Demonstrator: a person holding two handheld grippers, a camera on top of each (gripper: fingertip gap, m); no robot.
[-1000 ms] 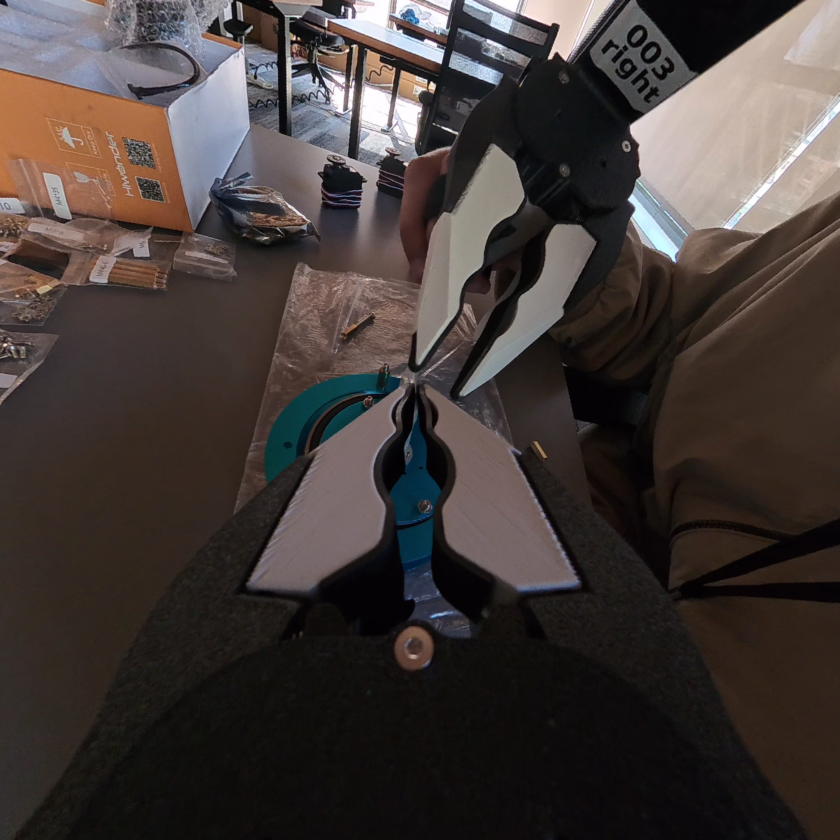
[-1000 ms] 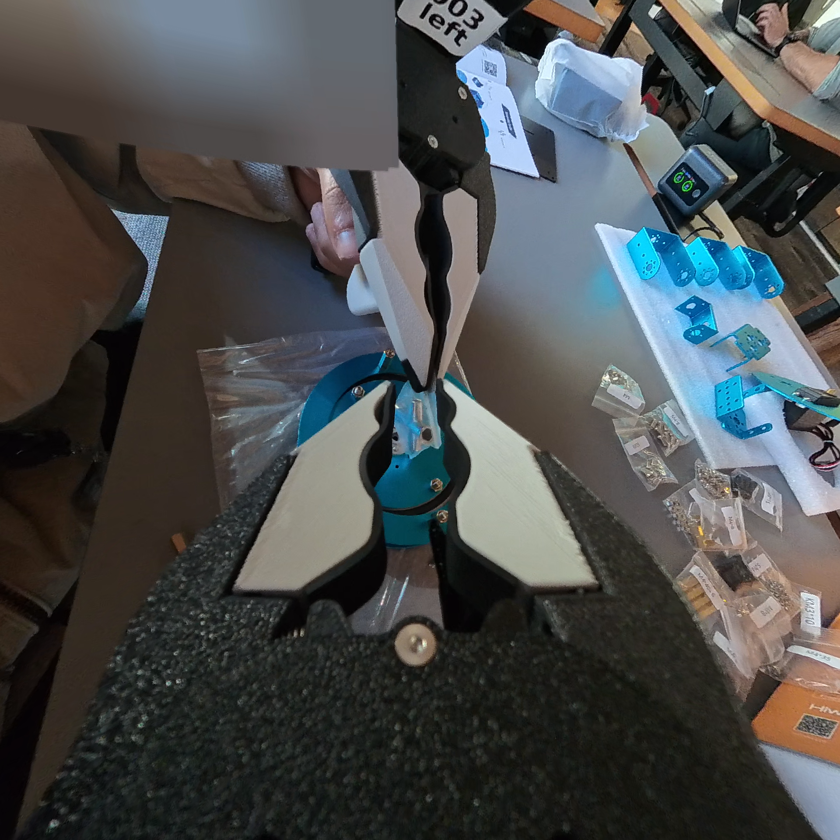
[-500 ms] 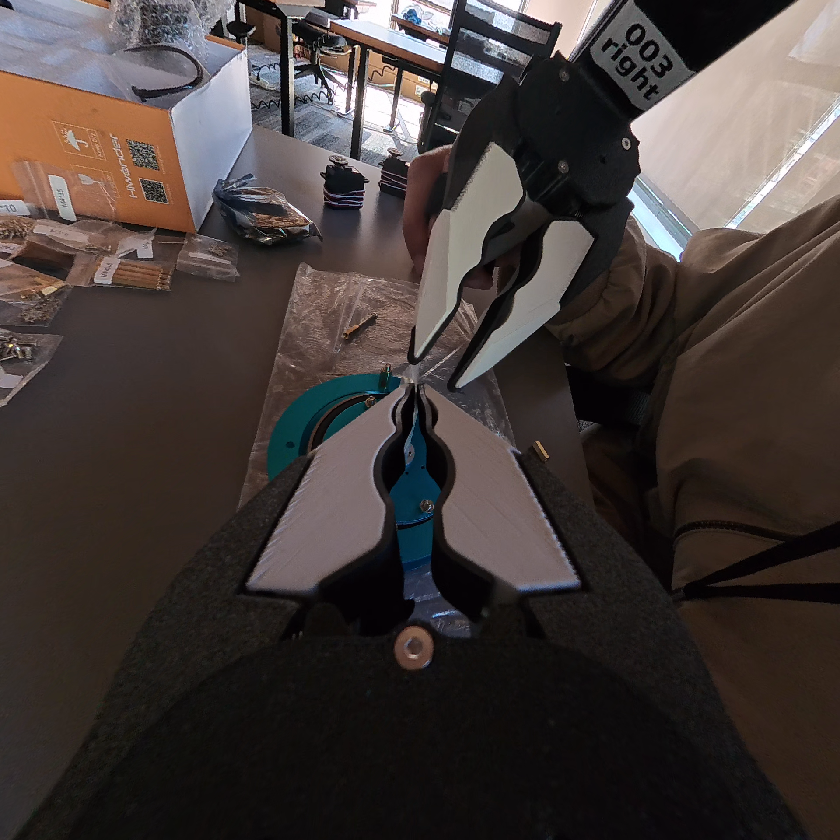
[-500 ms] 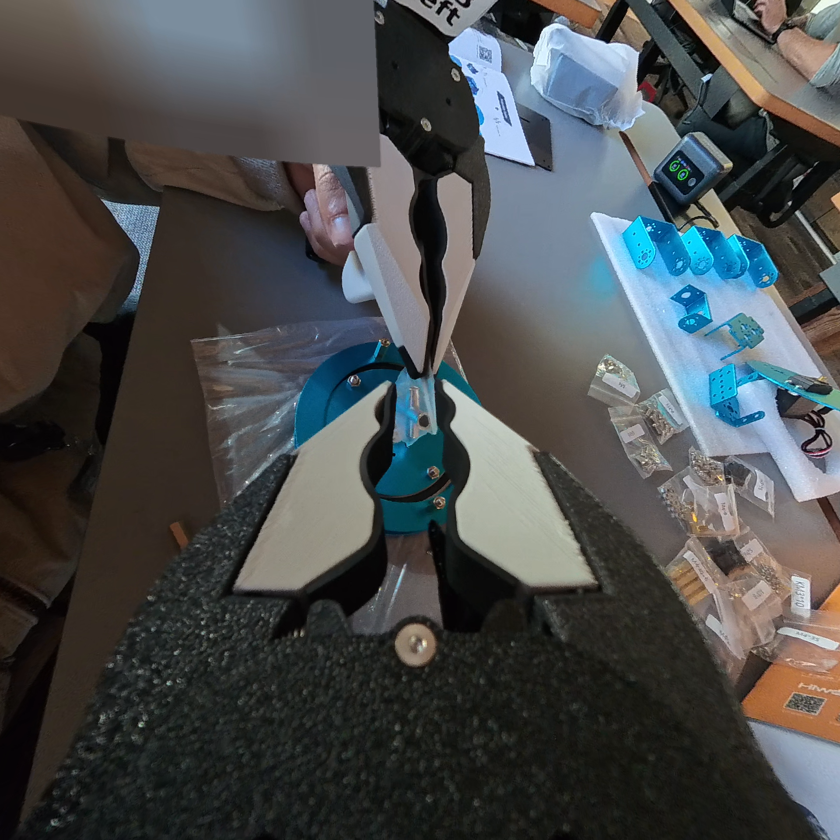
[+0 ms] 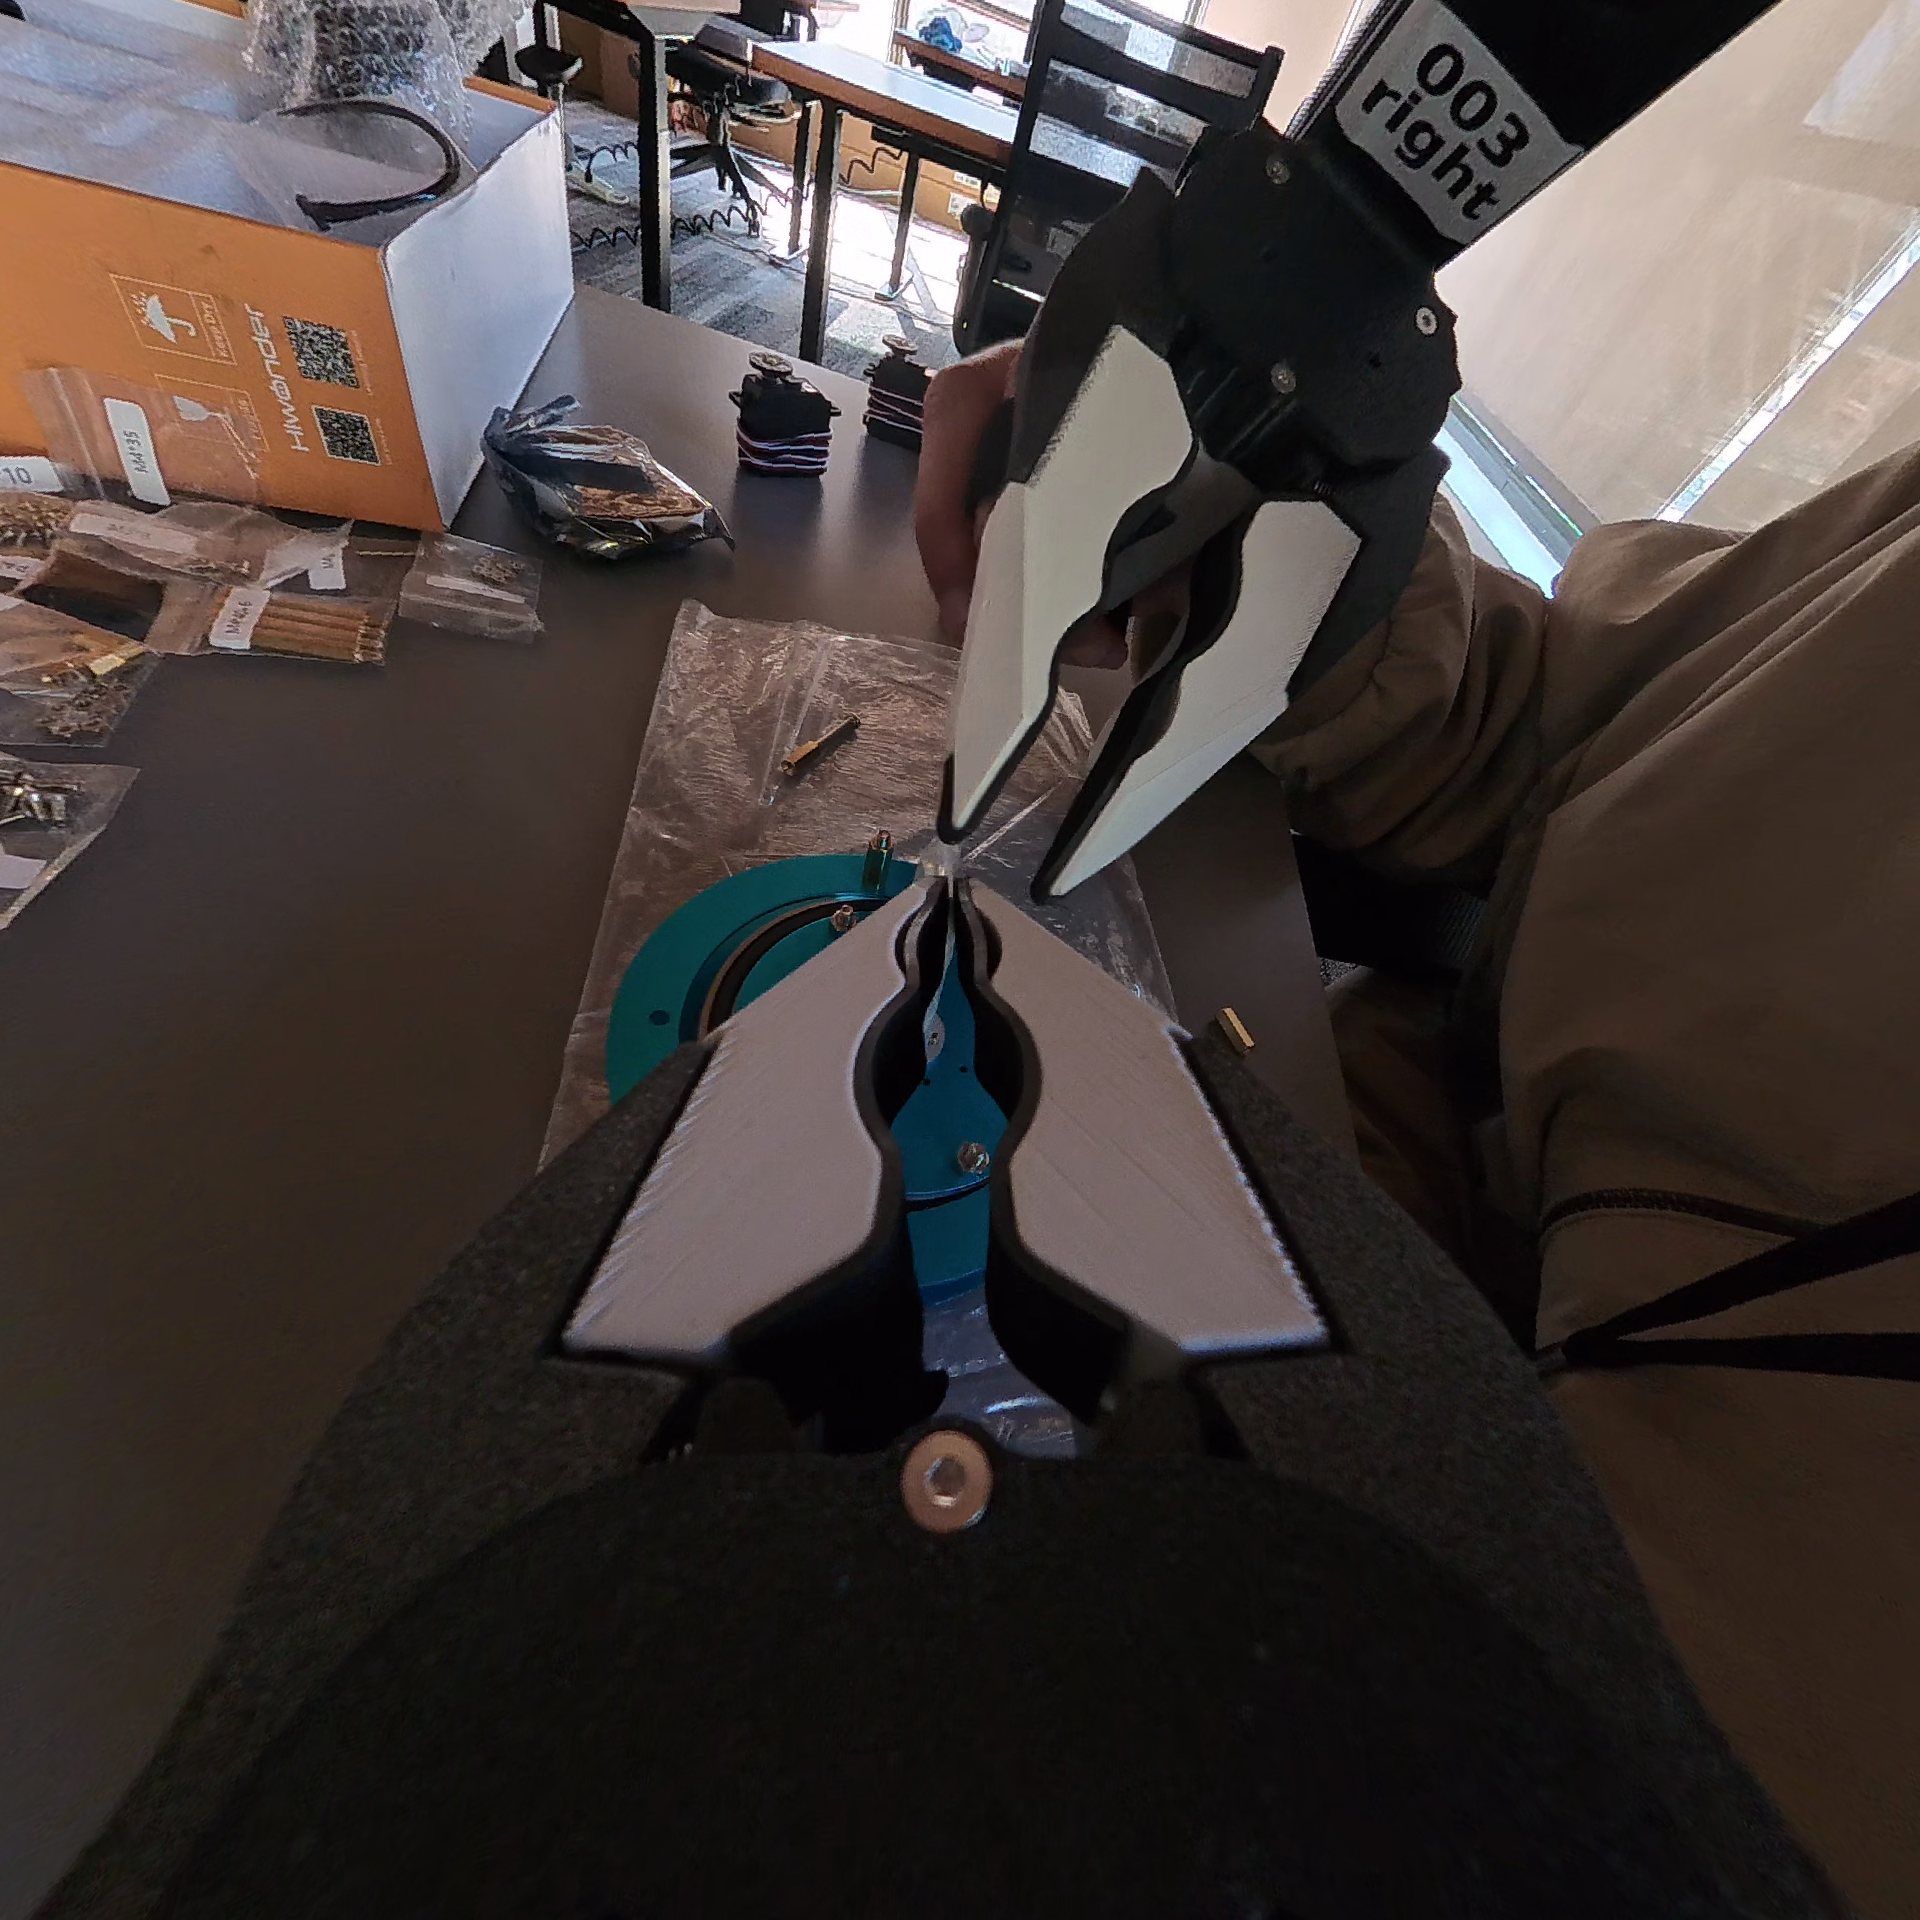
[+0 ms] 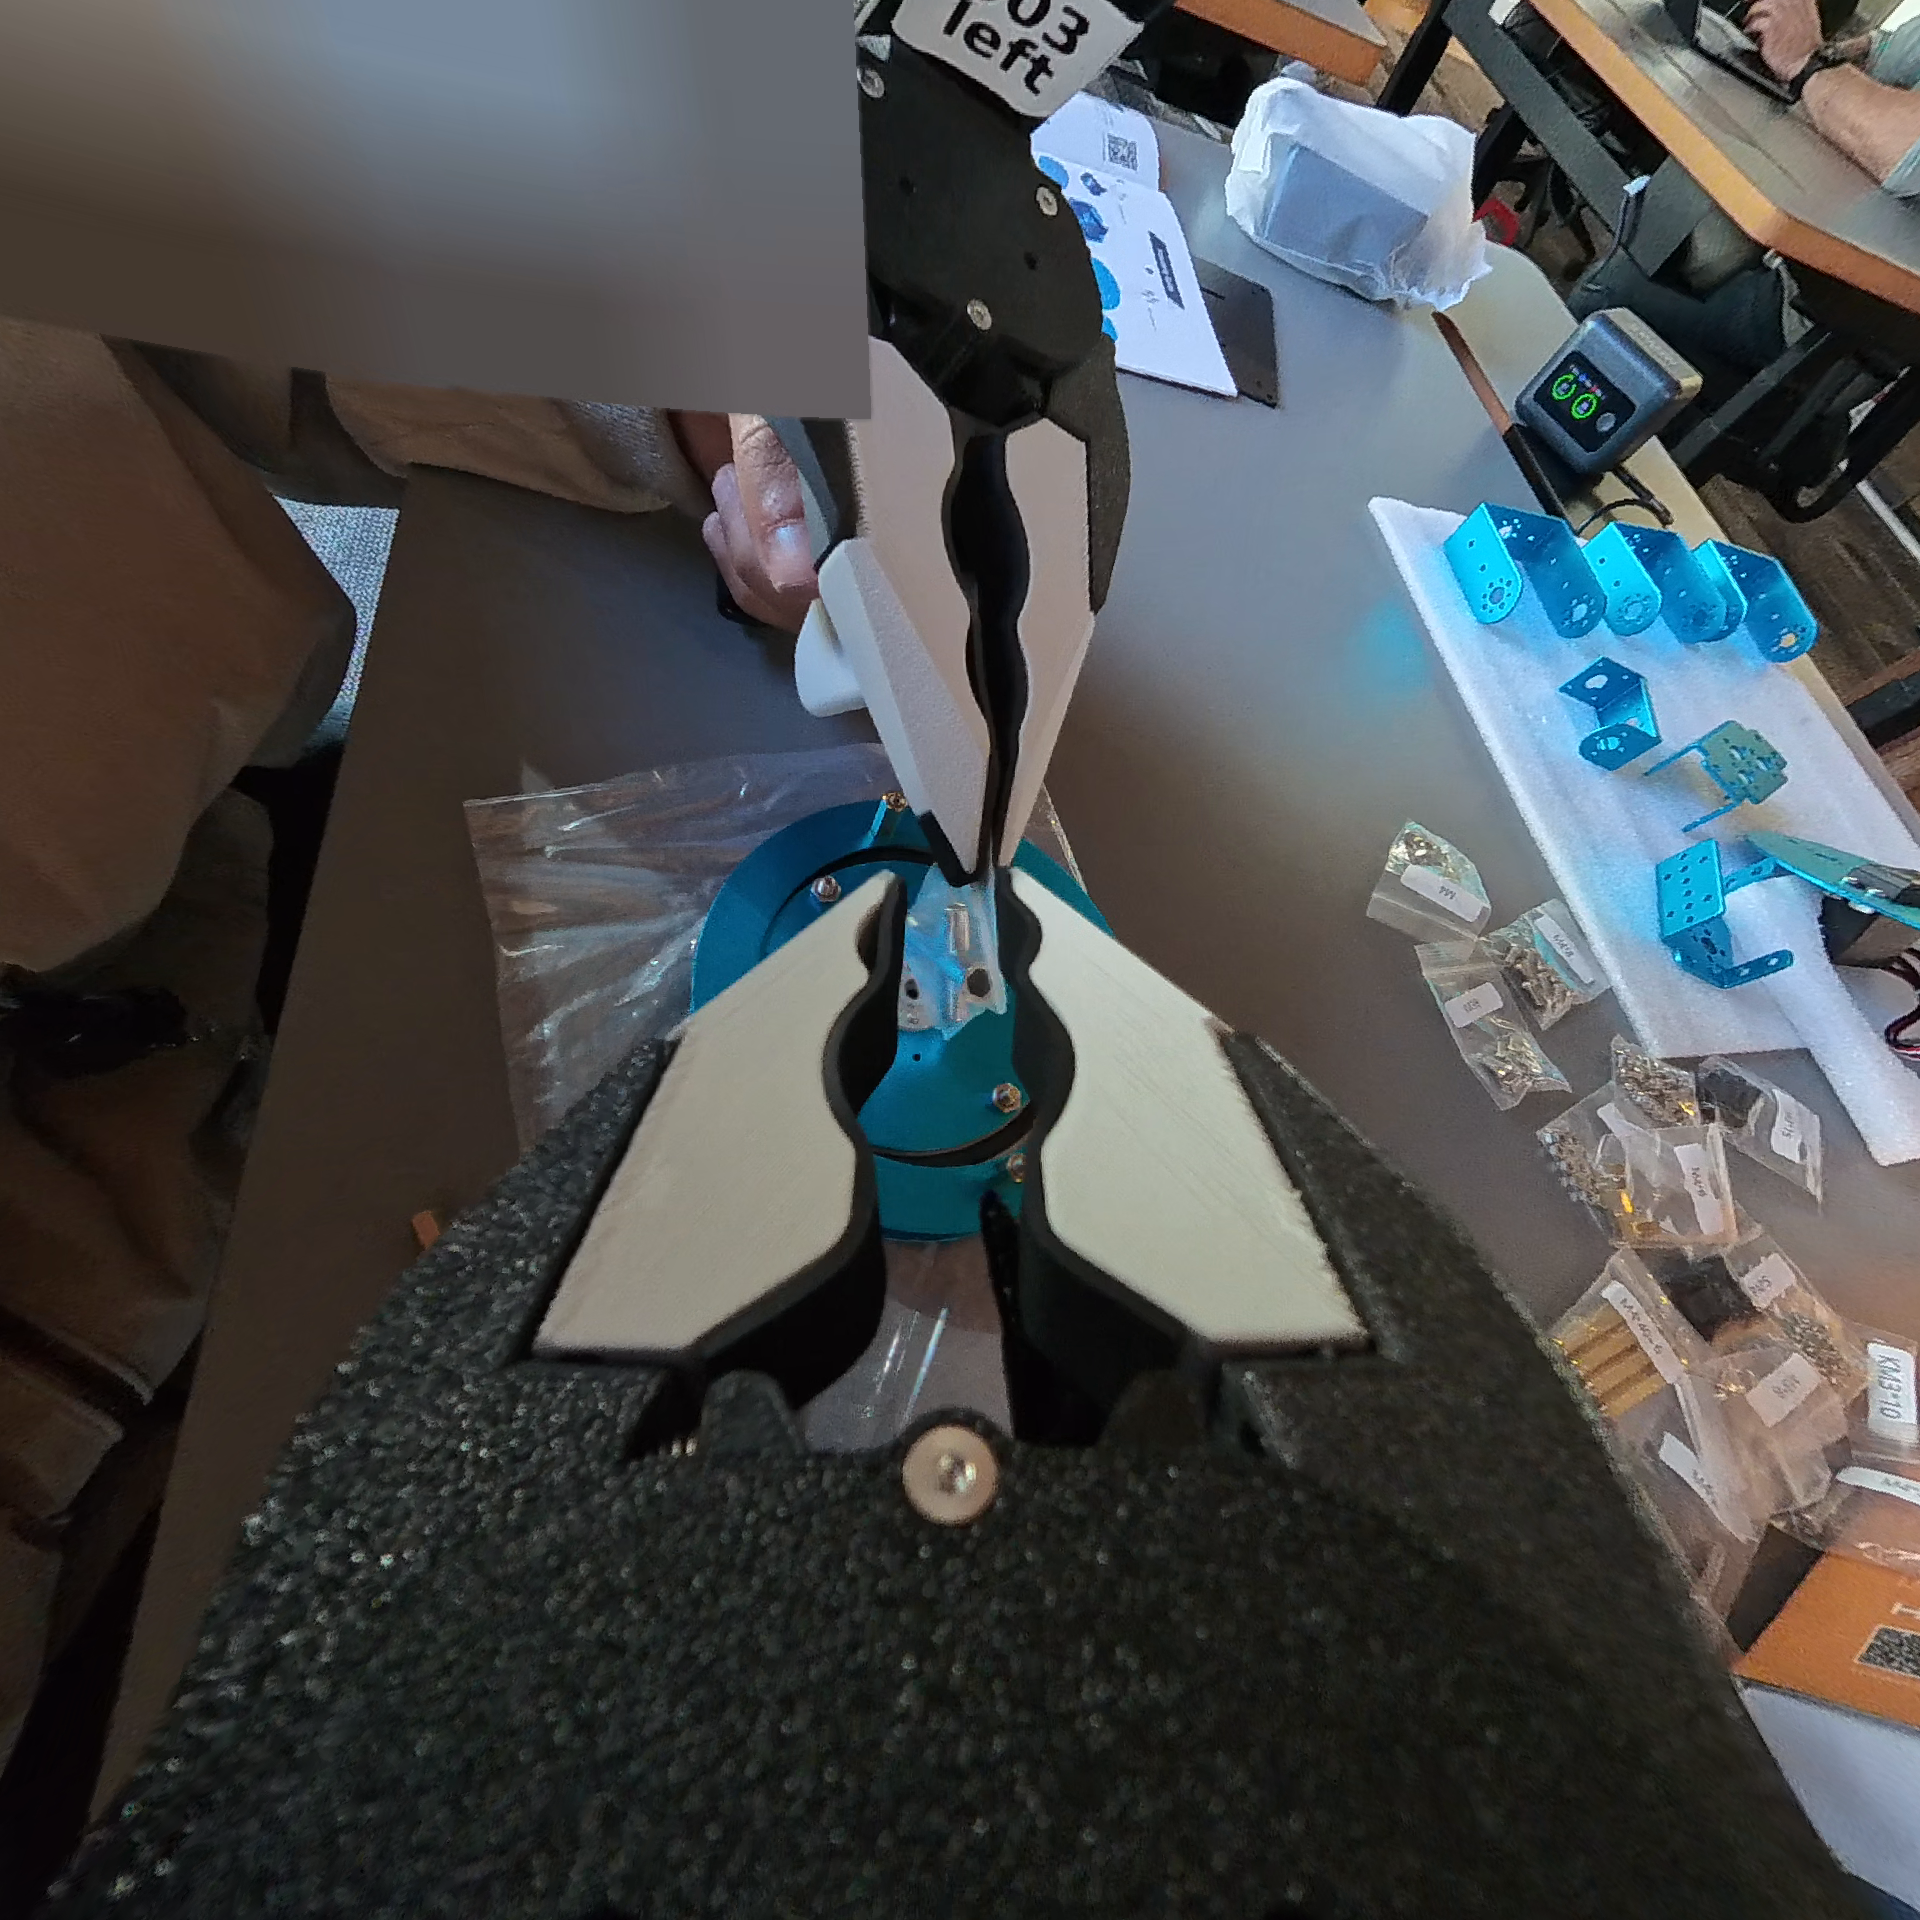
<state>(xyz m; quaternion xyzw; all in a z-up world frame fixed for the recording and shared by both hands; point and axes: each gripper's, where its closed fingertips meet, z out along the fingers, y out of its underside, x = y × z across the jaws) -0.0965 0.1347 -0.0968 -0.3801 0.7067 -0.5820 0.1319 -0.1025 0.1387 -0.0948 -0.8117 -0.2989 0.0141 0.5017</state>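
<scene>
Two grippers meet over one small clear bag (image 6: 951, 966), right above the teal disc (image 5: 675, 966) that sits on a flat plastic sheet (image 5: 748, 707) on the dark table (image 5: 312, 935). The left gripper (image 5: 940, 894) has its fingers pressed together on the bag's top edge, and the bag hangs down from the tips with a few small metal pieces showing inside. The right gripper (image 6: 956, 894) is spread part-way, one finger on either side of the hanging bag, and grips nothing; whether a tip brushes the film I cannot tell. That film looks thin and slick, so my read is that a pinch that narrow wants steady pressure and no twisting, or the edge slips out. A brass standoff (image 5: 819, 745) lies loose on the sheet beyond the disc. Off to one side are blue brackets (image 6: 1621, 592) on white foam and a scatter of hardware packets (image 6: 1662, 1174).
</scene>
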